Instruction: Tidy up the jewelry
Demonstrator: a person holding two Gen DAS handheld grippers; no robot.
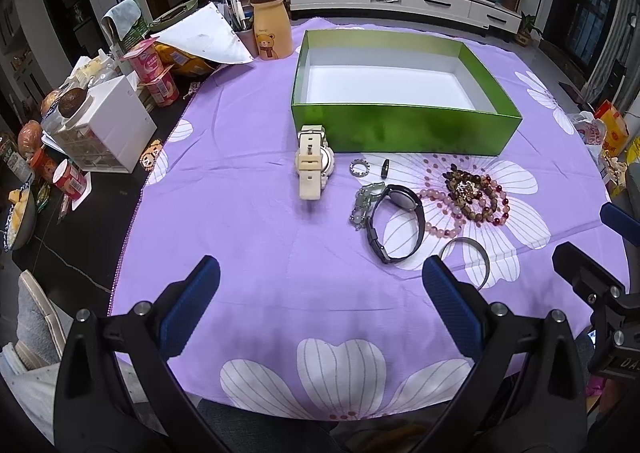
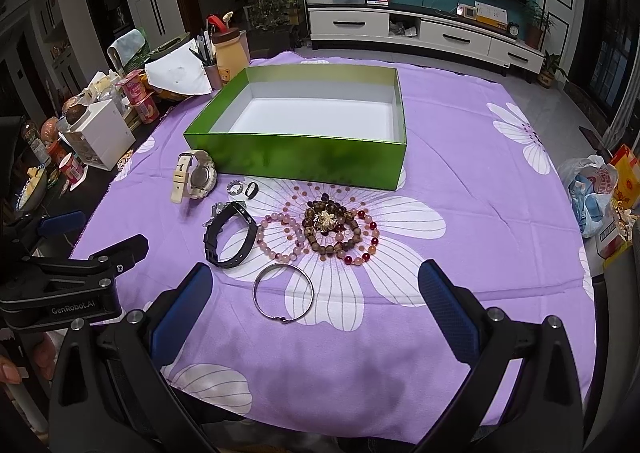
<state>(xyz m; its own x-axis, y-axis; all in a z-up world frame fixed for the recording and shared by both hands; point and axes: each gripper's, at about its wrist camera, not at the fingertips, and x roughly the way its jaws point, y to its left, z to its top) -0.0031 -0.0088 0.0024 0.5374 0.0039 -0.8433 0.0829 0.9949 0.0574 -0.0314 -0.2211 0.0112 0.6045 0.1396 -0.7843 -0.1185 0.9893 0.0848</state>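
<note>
Green box (image 2: 304,157) sits empty on the counter; the jewelry lies just before it (nothing sorted yet). Your left hand-held gripper (image 1: 320,305) and right hand-held gripper (image 2: 316,305) hover released: take the silver bangle (image 2: 284,296) first.

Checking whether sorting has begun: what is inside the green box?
The green box shows only its bare white floor; no jewelry lies inside. In both views the near wall hides a strip of floor just behind it, so that strip cannot be checked.

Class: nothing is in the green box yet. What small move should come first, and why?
Probably lower the open right tongs onto the silver bangle: it lies nearest, between the fingers, apart from the other pieces, and the green box is empty.
</note>
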